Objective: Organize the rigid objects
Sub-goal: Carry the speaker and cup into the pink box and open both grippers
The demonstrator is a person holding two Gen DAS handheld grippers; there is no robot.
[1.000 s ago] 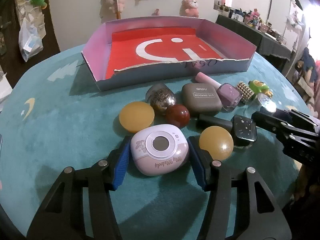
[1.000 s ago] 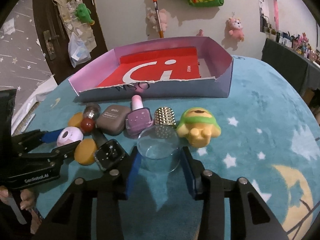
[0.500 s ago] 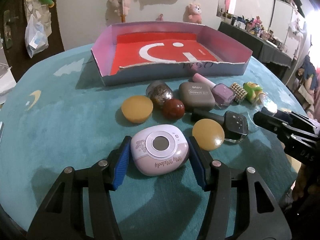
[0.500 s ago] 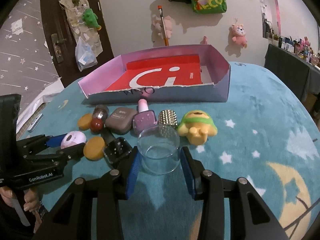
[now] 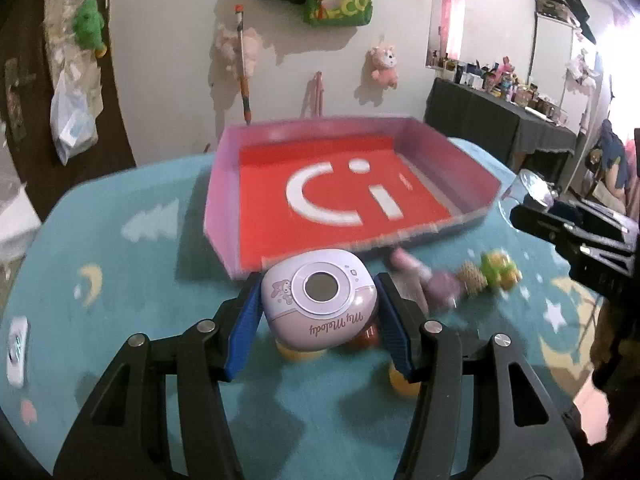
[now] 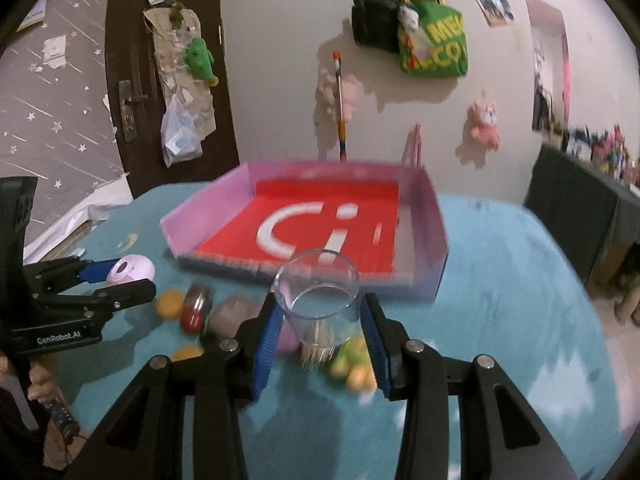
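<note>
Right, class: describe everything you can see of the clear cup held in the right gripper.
The clear cup is a transparent, smooth-walled tumbler that looks like plastic or glass. It appears empty. It tilts slightly, its open round rim toward the camera. The right gripper clamps its lower walls between blue pads. It seems lifted above the blurred small items, in front of the pink tray. Nothing else touches it.

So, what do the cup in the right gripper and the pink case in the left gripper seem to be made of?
The cup looks like clear glass or hard clear plastic: the red tray shows through its wall, and the rim glints. Which of the two, I cannot tell. The pink case looks like smooth, glossy moulded plastic, with rounded corners, printed lettering and a soft sheen.
</note>
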